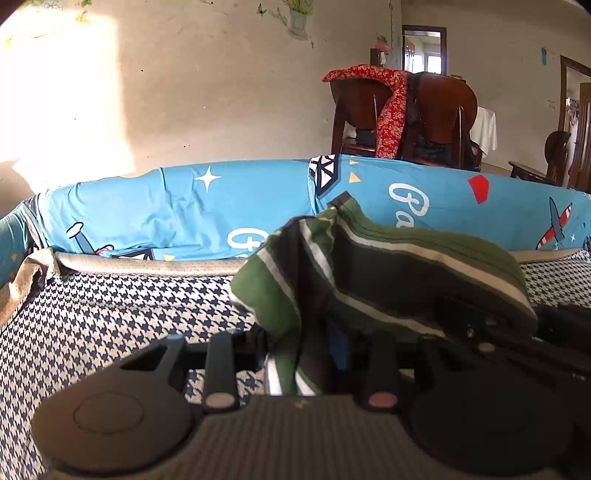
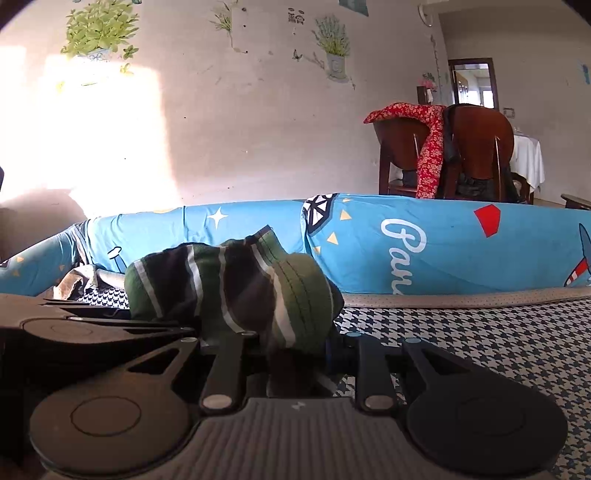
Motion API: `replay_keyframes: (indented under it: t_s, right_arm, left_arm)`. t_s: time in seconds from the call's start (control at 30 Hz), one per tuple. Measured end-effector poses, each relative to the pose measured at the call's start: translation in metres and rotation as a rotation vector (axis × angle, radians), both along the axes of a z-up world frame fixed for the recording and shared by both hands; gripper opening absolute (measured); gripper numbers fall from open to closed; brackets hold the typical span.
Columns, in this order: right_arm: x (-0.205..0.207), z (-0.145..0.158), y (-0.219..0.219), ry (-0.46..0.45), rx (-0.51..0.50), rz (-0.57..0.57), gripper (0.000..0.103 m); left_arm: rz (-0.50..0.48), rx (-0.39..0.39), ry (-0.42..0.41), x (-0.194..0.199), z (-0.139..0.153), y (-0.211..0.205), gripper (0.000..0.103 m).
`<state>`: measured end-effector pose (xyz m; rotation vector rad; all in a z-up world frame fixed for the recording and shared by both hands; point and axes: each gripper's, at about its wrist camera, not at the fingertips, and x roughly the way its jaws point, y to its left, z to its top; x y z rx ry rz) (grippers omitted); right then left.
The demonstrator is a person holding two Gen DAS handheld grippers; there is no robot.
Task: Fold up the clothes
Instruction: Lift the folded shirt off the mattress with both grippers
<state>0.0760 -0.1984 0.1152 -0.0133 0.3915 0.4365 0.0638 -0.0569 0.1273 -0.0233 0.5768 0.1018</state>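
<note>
Green striped garment (image 1: 369,273), knit-looking with white and dark bands, sits bunched at frame centre in both wrist views, lifted off the houndstooth cover (image 1: 110,314). Left gripper (image 1: 310,354) is pinched nearly closed on one part of it; right gripper (image 2: 295,354) likewise clamps cloth, jaws narrow. Judged soft, light and floppy: it will sag and crumple, not slip much. Best gripped at hem or corners, so an edge stays taut. Behind, across mid-frame, a blue cartoon-print sheet (image 1: 184,206) covers a raised edge. Upper right: wooden chairs (image 1: 439,110) with a red floral cloth (image 1: 391,110) draped over. Sunlit wall at upper left, with plant decals (image 2: 99,29).
</note>
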Motion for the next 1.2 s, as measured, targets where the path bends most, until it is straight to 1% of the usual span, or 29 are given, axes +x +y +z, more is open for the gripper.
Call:
replay_keyframes:
  t_s: [0.3, 0.67, 1.2]
  right_arm:
    - [0.000, 0.002, 0.002, -0.015, 0.016, -0.003, 0.023]
    - [0.004, 0.002, 0.007, -0.032, 0.031, -0.005, 0.022]
    - [0.023, -0.012, 0.015, -0.025, 0.027, 0.002, 0.022]
  left_arm:
    - [0.021, 0.003, -0.012, 0.000, 0.003, 0.001, 0.032]
    - [0.031, 0.017, -0.018, 0.003, 0.000, 0.004, 0.032]
    - [0.046, 0.034, 0.000, 0.019, -0.023, 0.008, 0.032]
